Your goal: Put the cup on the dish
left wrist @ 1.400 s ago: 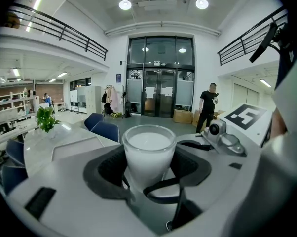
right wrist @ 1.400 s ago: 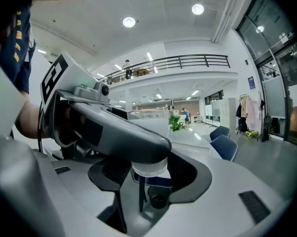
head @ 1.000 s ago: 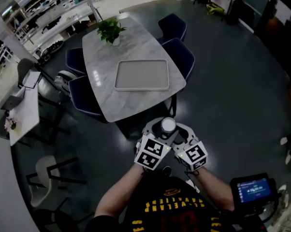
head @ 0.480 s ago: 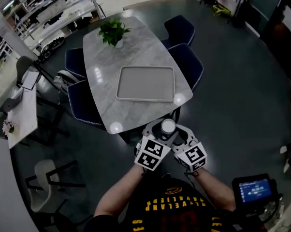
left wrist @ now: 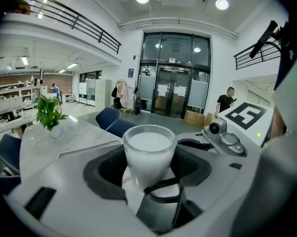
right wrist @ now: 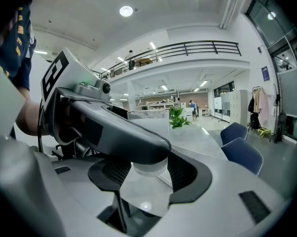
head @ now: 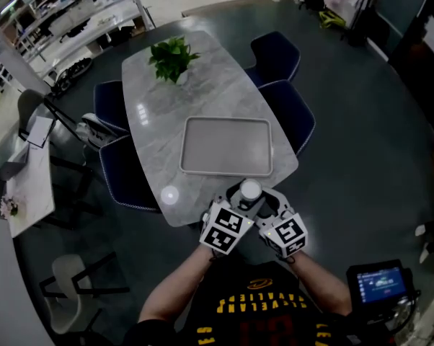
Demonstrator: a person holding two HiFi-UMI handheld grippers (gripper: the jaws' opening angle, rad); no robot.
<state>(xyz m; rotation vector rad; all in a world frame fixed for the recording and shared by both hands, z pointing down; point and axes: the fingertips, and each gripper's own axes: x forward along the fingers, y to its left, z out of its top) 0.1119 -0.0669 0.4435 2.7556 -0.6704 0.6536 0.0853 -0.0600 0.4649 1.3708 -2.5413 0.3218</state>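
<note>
Carrying the cup in mid-air is where I stand, so the pickup is done and the placing is all ahead. The left gripper and the right gripper meet from 2 sides. In the left gripper view its jaws stand wide with the white cup upright between the pads and clasped by them. In the right gripper view those jaws are also set wide around the cup's base, with the other gripper's jaw lying across the top of it. I judge that both are bearing on it, since nothing else supports it.

The cup hangs just past the near corner of the marble table, over the floor and not yet above the tabletop. The dish, a flat grey rectangular one, lies bare near that end of the table, a short way ahead of the cup. A potted plant sits at the far end, well apart from the dish, so it should not interfere.

What I reckon remains is 3 things: bring the cup over the dish, lower it until the base rests flat, then free both sets of jaws without tipping it.
</note>
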